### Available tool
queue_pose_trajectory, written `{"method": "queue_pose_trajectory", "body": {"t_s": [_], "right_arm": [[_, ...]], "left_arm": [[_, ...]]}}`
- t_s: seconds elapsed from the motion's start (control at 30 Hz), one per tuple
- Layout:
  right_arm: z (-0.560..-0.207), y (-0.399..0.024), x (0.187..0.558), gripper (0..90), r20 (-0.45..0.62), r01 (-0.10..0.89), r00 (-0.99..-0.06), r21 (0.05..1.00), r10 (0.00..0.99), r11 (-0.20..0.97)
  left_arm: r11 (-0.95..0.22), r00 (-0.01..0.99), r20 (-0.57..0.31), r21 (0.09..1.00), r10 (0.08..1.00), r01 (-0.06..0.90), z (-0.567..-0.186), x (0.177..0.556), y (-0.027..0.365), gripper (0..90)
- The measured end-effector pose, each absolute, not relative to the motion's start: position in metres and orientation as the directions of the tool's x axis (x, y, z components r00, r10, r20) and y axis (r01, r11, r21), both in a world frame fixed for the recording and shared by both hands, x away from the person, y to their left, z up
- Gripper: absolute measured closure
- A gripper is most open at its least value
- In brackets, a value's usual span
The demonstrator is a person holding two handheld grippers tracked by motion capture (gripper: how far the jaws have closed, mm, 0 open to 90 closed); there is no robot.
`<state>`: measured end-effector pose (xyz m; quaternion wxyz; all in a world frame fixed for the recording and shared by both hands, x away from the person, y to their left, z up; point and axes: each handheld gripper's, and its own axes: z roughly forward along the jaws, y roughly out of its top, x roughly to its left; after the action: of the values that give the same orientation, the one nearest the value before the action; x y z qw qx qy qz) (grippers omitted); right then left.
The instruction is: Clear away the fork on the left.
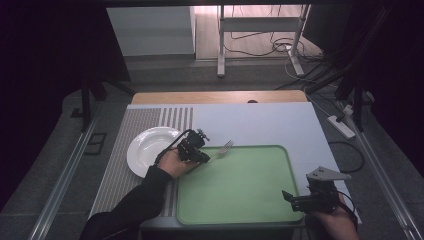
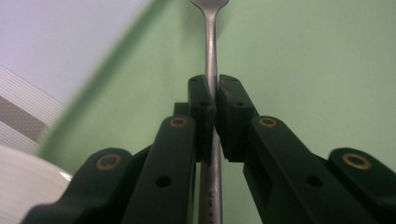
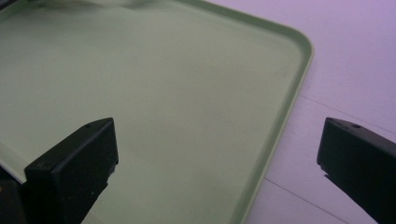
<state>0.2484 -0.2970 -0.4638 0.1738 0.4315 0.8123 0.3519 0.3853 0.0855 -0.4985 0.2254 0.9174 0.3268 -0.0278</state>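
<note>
- Nearest the person, the right gripper (image 1: 299,200) sits at the near right corner of the green tray (image 1: 260,210). Its jaws stand wide apart with nothing between them, as the right gripper view shows over the tray's rim (image 3: 280,126).
- The tray itself lies bare on the white mat (image 1: 280,125); nothing rests in it so far.
- Further in, the left gripper (image 1: 202,156) is over the tray's far left corner, just beside the white plate (image 1: 145,150) that rests on the striped placemat (image 1: 125,170).
- Its jaws are clamped on the handle of a fork (image 2: 211,70), gripping it part-way along so that the neck and tines stick out ahead. In the high view the fork (image 1: 223,148) points toward the tray's far edge, lifted clear of the surface as far as I can tell.
- Judging by this, the pick-up is done: the fork is securely in the grip. What seems left is carrying it to its place and setting it down, probably in the tray, then letting go.
</note>
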Motion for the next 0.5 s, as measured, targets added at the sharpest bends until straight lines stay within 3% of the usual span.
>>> {"method": "queue_pose_trajectory", "body": {"t_s": [0.5], "right_arm": [[-0.463, -0.297, 0.247, 0.0, 0.02, 0.571, -0.573, 0.726, 0.819, 0.382]], "left_arm": [[-0.672, 0.769, -0.231, 0.381, 0.596, 0.635, -0.506, 0.337, 0.089, 84.5]]}}
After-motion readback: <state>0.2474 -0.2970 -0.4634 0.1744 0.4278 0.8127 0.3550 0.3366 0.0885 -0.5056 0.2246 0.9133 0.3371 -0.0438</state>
